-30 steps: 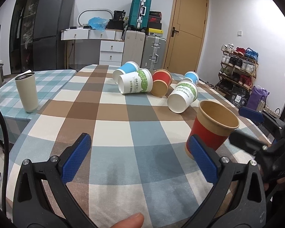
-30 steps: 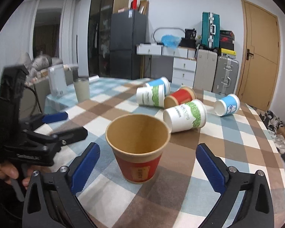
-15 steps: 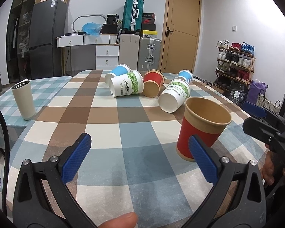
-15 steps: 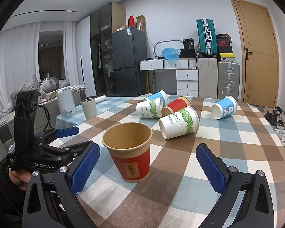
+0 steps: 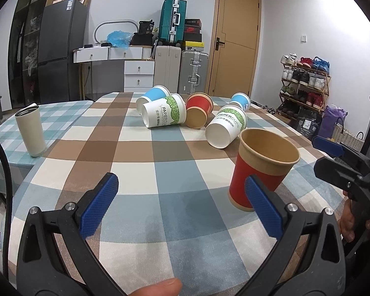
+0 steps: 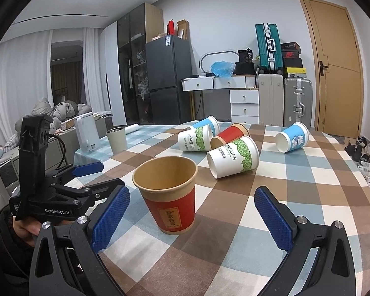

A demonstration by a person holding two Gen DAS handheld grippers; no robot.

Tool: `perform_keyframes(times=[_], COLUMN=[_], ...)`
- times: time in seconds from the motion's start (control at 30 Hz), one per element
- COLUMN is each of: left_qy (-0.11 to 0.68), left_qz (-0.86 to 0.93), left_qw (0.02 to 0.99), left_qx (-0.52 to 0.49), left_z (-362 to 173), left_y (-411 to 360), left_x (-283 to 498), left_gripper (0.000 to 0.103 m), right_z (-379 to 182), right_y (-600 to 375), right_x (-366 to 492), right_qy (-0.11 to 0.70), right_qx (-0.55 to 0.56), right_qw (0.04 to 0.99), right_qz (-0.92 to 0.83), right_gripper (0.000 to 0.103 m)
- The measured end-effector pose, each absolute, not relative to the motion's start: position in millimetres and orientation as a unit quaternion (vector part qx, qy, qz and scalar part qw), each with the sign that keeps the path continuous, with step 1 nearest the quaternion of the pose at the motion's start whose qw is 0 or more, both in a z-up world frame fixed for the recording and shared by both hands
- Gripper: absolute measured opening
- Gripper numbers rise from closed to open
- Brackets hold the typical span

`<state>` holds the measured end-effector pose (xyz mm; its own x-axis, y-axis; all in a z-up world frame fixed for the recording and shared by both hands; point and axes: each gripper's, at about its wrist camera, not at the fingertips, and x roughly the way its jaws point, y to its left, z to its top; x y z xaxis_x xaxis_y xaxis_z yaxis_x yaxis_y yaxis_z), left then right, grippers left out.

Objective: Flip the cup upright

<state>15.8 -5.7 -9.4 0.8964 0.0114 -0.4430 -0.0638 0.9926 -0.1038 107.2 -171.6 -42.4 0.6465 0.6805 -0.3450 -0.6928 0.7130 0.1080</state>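
A red paper cup (image 5: 261,170) stands upright on the checked tablecloth; it also shows in the right wrist view (image 6: 170,194). My left gripper (image 5: 182,202) is open and empty, with the cup just beyond its right finger. My right gripper (image 6: 192,212) is open and empty, a little back from the cup, which stands apart from both fingers. Several paper cups lie on their sides further back: a white and green cup (image 5: 225,129), another white and green cup (image 5: 164,113), a red cup (image 5: 198,112) and two blue cups (image 5: 240,100).
A cream tumbler (image 5: 30,130) stands upright at the left on a second checked table. A white kettle (image 6: 86,133) stands beyond it. The table's right edge (image 5: 308,143) runs close to the upright cup. Suitcases, drawers and a fridge line the far wall.
Both grippers have drawn back and risen a little from the upright red cup. The cup stays standing in place.
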Motion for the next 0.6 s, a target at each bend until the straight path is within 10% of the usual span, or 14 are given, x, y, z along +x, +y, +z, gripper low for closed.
perform_keyframes(times=[0.6], left_qy=[0.223], left_qz=[0.018], left_qw=[0.973], left_qx=[-0.057], left_z=[-6.7], left_y=[-5.1], left_x=[13.0], left_gripper=[0.102], right_z=[-42.1], right_y=[-170.9], right_x=[107.2], right_qy=[0.184], right_qx=[-0.016], right_qw=[0.907], right_qz=[0.38], right_gripper=[0.103])
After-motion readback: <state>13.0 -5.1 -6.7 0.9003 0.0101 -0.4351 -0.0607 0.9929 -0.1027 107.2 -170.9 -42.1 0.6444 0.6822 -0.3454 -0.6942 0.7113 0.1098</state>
